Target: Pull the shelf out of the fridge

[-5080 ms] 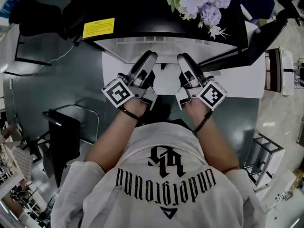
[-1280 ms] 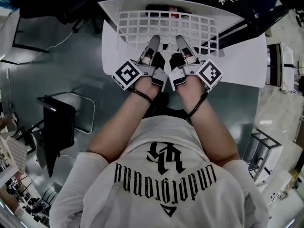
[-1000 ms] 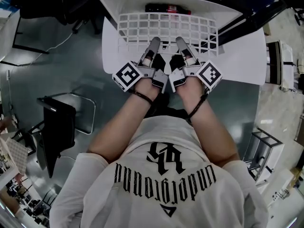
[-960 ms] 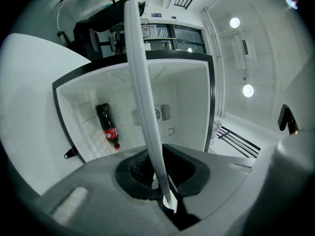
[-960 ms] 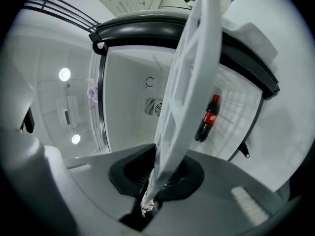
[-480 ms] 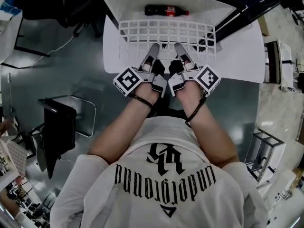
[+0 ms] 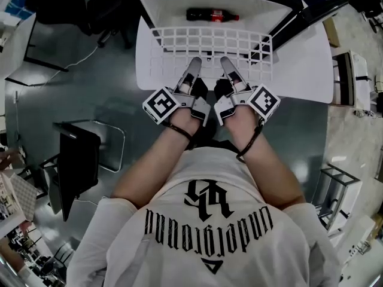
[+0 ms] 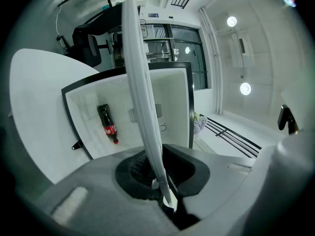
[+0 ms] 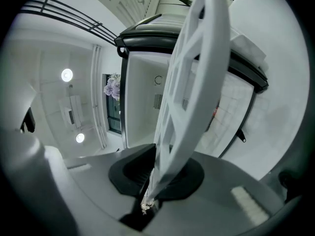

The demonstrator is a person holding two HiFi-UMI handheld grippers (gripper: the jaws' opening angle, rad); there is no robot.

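place: office-like lab | signs: office chair (image 8: 90,48); glass partition (image 8: 178,58); polished floor (image 7: 84,91)

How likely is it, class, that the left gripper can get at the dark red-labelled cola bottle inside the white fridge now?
Probably not: the left gripper is shut on the white grid shelf, and the dark cola bottle lies beyond the shelf's far edge.

Head view, person at centre:
- Shelf (image 7: 209,43) at 12 o'clock, partly out of the fridge (image 7: 161,2).
- Bottle (image 7: 212,15) lies inside the fridge, beyond the shelf's far edge.
- Left claw (image 7: 194,63) at 11 o'clock and right claw (image 7: 224,61) at 1 o'clock, side by side, each with the shelf's near edge between its jaws.
- Chair (image 7: 78,166) on the floor at 9 o'clock.
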